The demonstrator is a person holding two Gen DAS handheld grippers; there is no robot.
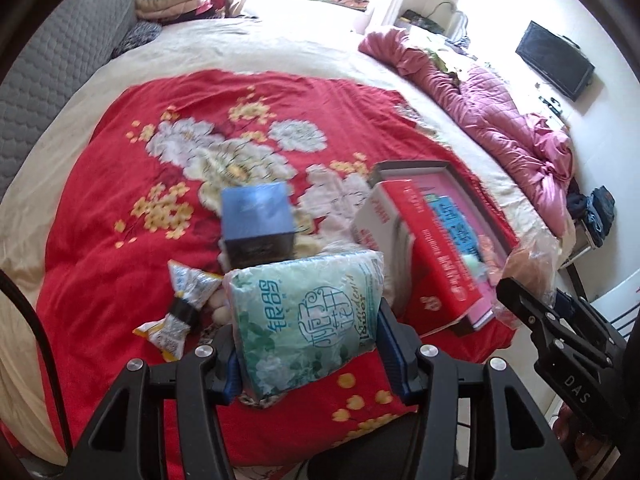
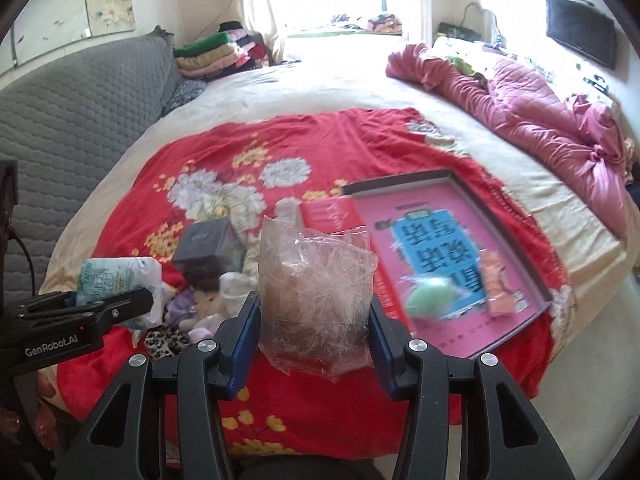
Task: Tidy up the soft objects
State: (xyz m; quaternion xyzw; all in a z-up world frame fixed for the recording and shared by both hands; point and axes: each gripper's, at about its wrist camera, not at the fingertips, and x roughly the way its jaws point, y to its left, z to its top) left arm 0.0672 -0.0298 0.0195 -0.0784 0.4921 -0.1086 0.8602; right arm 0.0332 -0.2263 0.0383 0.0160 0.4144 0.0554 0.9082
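My left gripper (image 1: 308,348) is shut on a pale green tissue pack (image 1: 308,312), lifted above the red floral blanket (image 1: 160,220). My right gripper (image 2: 316,344) is shut on a crinkled clear plastic bag (image 2: 316,288) with something brownish inside, also held off the bed. Each gripper shows in the other's view: the left gripper (image 2: 100,308) with its tissue pack (image 2: 116,276) at the left, the right gripper (image 1: 520,300) with its plastic bag (image 1: 532,256) at the right. A shallow grey box (image 2: 452,178) with a pink insert holds a green soft ball (image 2: 428,300) and a peach item (image 2: 496,284).
A dark cube box (image 1: 256,216) stands mid-blanket beside a red book (image 1: 424,248). Small plush toys (image 2: 208,304), a leopard scrunchie (image 2: 164,340) and a snack packet (image 1: 180,304) lie near the bed's front. A pink quilt (image 2: 540,120) is bunched at the right, a grey headboard (image 2: 80,112) at the left.
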